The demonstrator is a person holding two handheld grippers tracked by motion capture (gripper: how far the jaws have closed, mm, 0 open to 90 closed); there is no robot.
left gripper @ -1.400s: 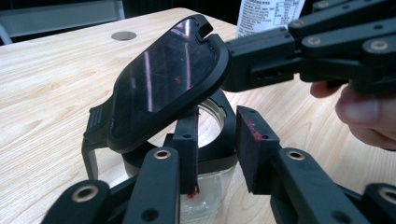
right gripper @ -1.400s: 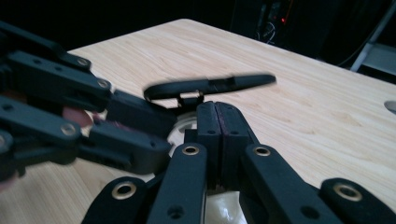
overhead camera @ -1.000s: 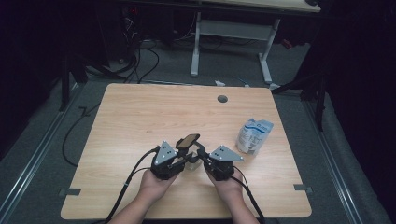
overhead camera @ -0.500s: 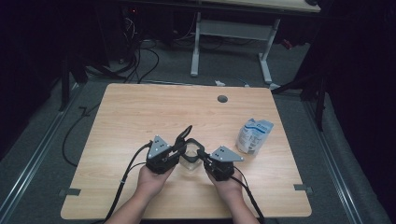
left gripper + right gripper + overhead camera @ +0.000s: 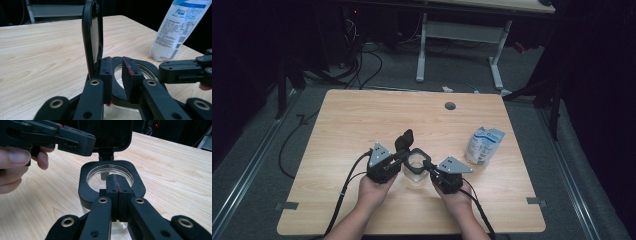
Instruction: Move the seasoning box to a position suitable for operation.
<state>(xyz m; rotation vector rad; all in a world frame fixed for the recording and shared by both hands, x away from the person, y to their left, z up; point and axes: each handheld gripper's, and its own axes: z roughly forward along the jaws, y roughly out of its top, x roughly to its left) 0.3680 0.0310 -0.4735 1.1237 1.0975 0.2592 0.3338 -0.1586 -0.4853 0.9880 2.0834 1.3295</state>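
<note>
2 grippers: we see both at the near middle of the table (image 5: 362, 120), one in each hand, facing each other across a clear jar.
Jar: we locate the clear jar (image 5: 414, 172) upright on the wood between the 2 grippers, with a black square collar (image 5: 86, 187) around its round mouth.
Lid: we note the black flip lid (image 5: 92, 35) standing raised on its hinge at the far side of the collar, near upright.
Left gripper: we find the left gripper (image 5: 402, 156) at the collar's left side, just beside the hinge; in the left gripper view the collar's rim passes between its 2 pads.
Left jaws: we read them as a small gap apart and just now closing; a sliver of space shows beside the rim, so we cannot tell whether the pads press on it.
Right gripper: we find the right gripper (image 5: 428, 167) at the collar's near right edge.
Right jaws: we see them brought together, pad against pad, at the collar's near rim (image 5: 117, 191); whether any rim is pinched between them we cannot tell.
Pouch: we note 1 white and blue pouch (image 5: 484, 145) standing to the right, apart from the jar.
Grommet: 1 round grey cable hole (image 5: 450, 106) sits near the far edge.
</note>
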